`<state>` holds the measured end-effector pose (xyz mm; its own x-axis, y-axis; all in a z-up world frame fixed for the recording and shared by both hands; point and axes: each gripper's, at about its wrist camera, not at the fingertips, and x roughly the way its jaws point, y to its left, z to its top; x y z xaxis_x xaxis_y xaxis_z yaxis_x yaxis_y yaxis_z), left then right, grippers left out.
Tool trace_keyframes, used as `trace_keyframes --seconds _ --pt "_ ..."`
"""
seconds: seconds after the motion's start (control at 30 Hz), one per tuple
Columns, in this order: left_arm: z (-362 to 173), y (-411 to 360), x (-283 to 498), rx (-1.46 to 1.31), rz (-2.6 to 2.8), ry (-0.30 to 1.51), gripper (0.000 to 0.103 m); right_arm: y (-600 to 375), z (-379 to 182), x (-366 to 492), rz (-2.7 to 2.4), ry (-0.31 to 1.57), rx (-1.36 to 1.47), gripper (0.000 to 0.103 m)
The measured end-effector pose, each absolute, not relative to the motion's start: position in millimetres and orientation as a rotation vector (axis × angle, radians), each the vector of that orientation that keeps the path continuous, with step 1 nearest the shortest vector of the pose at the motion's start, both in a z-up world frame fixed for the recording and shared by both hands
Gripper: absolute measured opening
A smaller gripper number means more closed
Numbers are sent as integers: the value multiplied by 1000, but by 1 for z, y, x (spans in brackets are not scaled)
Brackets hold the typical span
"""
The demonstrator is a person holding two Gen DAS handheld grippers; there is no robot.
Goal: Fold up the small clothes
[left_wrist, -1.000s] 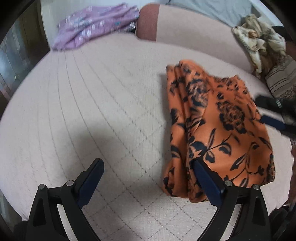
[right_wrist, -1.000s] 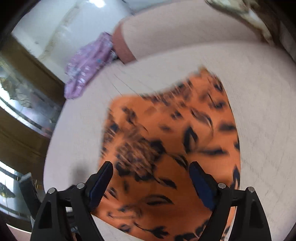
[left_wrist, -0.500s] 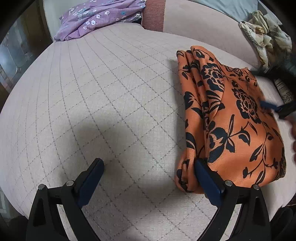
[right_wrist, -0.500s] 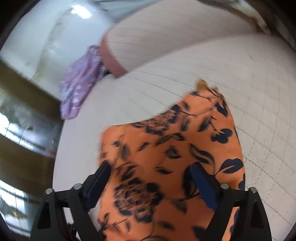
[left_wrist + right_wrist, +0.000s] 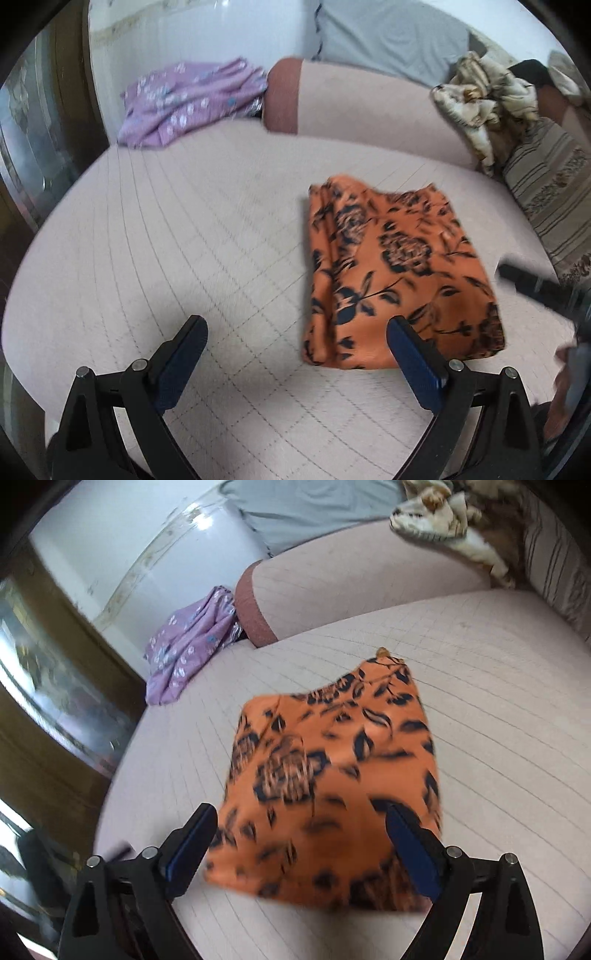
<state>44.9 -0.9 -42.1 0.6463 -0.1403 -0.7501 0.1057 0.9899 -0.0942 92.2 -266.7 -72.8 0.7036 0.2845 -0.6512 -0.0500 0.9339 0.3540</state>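
An orange garment with a dark floral print (image 5: 395, 277) lies folded into a rough rectangle on the pink quilted cushion (image 5: 184, 240). It also shows in the right wrist view (image 5: 332, 775). My left gripper (image 5: 295, 354) is open and empty, above the cushion at the garment's near left corner. My right gripper (image 5: 299, 842) is open and empty, above the garment's near edge. One finger of the right gripper shows in the left wrist view (image 5: 532, 284), just right of the garment.
A purple floral garment (image 5: 188, 99) lies at the back left beside a pink bolster (image 5: 369, 110). A crumpled beige cloth (image 5: 480, 107) and a striped cushion (image 5: 554, 206) sit at the back right. A dark wooden cabinet (image 5: 48, 709) stands left of the sofa.
Both grippers have drawn back and lifted away from the garment, so it looks smaller and farther off. The garment lies still in its folded shape.
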Motion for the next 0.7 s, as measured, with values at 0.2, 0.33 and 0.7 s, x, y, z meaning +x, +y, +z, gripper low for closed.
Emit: trace_keyframes --seconds 0.2,0.33,0.7 --pt "-20 -16 26 6 -143 799 98 -255 -82 45 102 776 153 94" --pt "-13 -18 20 18 -149 785 98 -254 -81 31 75 764 116 94" --pt "-8 -18 17 0 -144 795 98 -248 -64 19 21 723 48 94"
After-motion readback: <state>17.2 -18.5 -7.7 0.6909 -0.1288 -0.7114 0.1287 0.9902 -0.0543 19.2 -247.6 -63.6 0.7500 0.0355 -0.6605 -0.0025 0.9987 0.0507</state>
